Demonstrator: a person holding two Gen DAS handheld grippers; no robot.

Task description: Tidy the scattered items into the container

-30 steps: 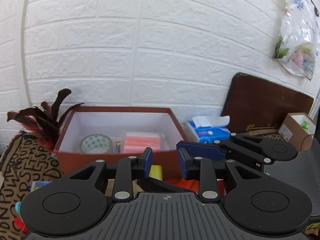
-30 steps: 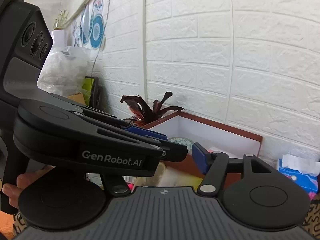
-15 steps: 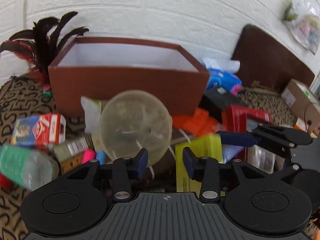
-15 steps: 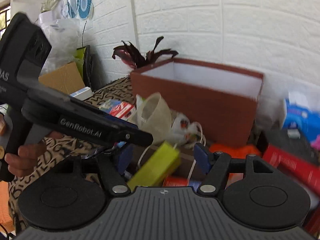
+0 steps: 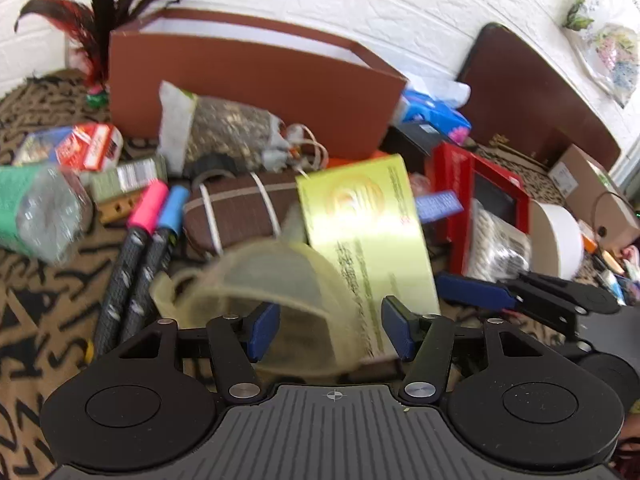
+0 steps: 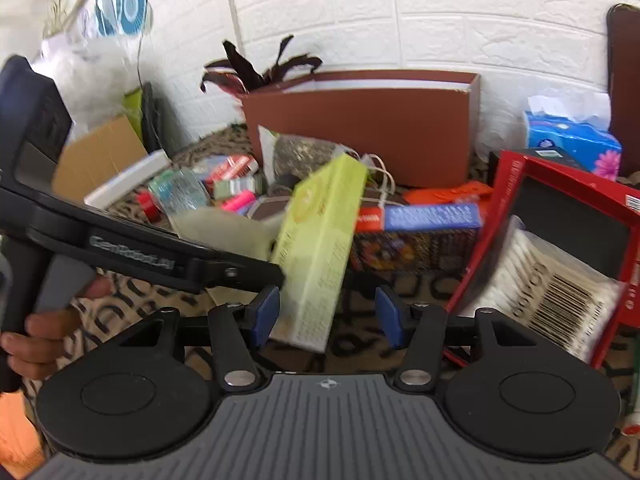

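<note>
The brown open box [image 5: 256,76] stands at the back by the white wall; it also shows in the right wrist view [image 6: 368,120]. My left gripper [image 5: 330,330] is open, its jaws on either side of a translucent round lid [image 5: 280,300] and the near end of a yellow-green carton [image 5: 368,232]. My right gripper [image 6: 326,314] is open around the near end of the same carton [image 6: 320,256]. The left gripper's body [image 6: 132,248] reaches in from the left just beside it. Nothing is held.
Scattered on the patterned cloth [image 5: 40,320]: two markers [image 5: 136,268], a plastic bottle [image 5: 36,212], a seed bag [image 5: 224,132], a brown pouch [image 5: 240,208], a red box [image 6: 560,216] with cotton swabs [image 6: 552,288], a blue tissue pack [image 6: 572,144], and a white round tin [image 5: 556,236].
Both grippers have dropped from above the box down to the clutter in front of it and have opened wider. The lid and carton now lie between the jaws.
</note>
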